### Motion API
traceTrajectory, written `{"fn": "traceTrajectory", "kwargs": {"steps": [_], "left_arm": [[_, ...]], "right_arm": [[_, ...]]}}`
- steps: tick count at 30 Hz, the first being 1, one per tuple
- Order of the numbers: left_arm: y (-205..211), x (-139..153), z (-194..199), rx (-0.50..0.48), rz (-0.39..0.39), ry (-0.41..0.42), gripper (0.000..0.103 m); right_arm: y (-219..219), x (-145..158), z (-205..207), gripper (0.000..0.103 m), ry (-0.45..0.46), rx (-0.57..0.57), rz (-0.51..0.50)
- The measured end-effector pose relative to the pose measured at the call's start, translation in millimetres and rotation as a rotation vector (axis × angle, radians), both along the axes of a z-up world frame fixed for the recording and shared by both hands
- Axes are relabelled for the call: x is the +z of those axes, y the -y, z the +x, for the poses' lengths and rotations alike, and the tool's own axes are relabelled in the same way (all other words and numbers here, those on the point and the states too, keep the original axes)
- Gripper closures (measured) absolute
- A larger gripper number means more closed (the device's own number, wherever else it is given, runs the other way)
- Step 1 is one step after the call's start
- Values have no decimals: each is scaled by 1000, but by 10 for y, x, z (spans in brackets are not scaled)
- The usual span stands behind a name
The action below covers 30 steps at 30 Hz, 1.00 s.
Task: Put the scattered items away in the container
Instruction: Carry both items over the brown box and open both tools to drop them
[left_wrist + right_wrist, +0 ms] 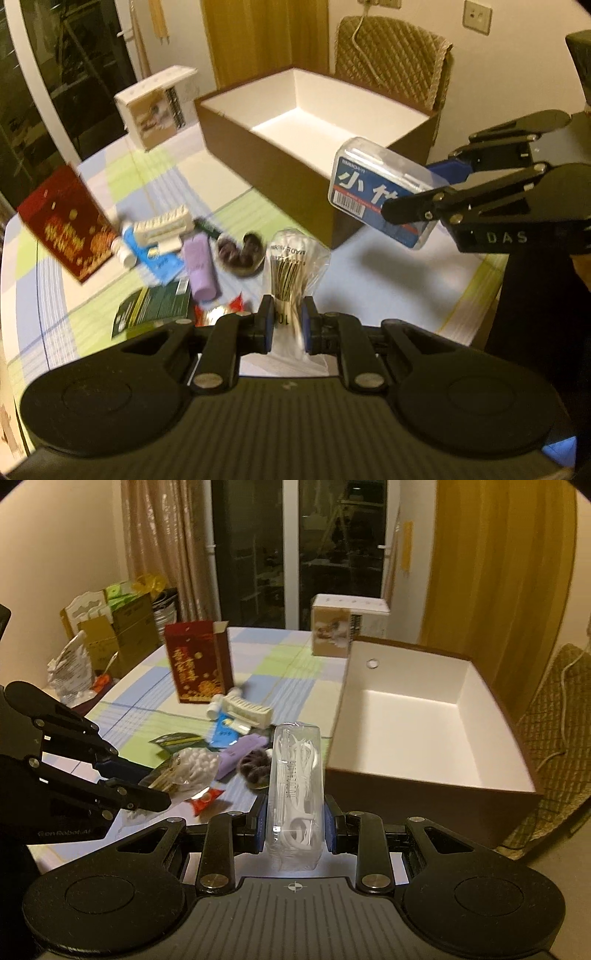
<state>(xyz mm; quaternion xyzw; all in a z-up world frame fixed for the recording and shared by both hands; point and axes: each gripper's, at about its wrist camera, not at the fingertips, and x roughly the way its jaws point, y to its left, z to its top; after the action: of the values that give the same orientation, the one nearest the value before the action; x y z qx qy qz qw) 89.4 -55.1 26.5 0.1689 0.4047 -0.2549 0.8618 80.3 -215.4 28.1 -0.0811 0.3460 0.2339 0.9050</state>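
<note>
I count two grippers, the left gripper (287, 325) and the right gripper (295, 825). I see one brown box (373, 698), one red carton (194, 662) and one white carton (332, 633). There is one purple tube (201, 267), one bag of cotton swabs (291, 269) and one clear case (295, 797).

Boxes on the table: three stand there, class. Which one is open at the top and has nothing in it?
The big brown box with the white inside. The red box and the white carton are smaller, with printed fronts, and stand upright.
</note>
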Motion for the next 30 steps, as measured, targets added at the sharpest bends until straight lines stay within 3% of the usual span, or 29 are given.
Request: {"fn": "traceTrajectory", "kwargs": {"steps": [15,30], "left_arm": [[867,370,644,-98,-86,61,91],[1378,11,1305,-131,-35,68,91]], "right_arm": [[753,394,497,71,80,-183,4],[1007,201,1063,71,37,-228,0]]}}
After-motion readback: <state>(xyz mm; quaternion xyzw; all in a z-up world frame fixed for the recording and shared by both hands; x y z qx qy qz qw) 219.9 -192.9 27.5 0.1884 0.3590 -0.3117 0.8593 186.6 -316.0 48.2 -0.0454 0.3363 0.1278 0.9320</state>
